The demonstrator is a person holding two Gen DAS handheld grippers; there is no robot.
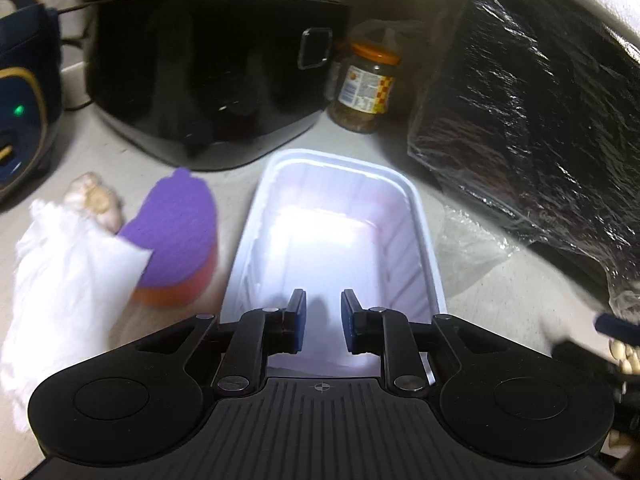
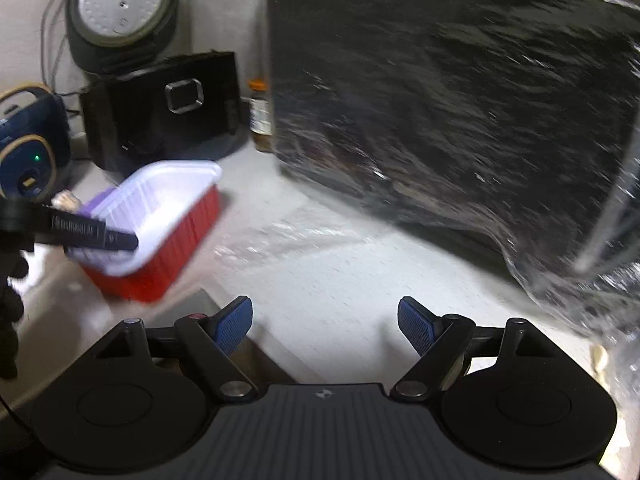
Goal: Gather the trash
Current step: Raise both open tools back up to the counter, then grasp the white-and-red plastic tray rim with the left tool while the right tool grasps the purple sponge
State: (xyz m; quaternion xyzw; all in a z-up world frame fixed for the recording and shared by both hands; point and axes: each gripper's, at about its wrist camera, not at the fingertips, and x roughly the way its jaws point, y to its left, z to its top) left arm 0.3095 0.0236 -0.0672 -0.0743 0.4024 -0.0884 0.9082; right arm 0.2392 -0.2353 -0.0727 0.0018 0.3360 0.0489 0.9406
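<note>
Two grippers are at work. Nearest, the left gripper (image 1: 323, 322) hangs over the near rim of the empty white-lined tray (image 1: 424, 216) with its jaws half apart and nothing visibly pinched; the right gripper (image 2: 325, 326) gapes empty over bare counter (image 2: 340, 272). Judged step: seizing the tray. Next, squeeze that rim. Beyond lie a crumpled tissue (image 1: 64, 264), a sponge (image 1: 176, 236) and a jar (image 1: 366, 88).
</note>
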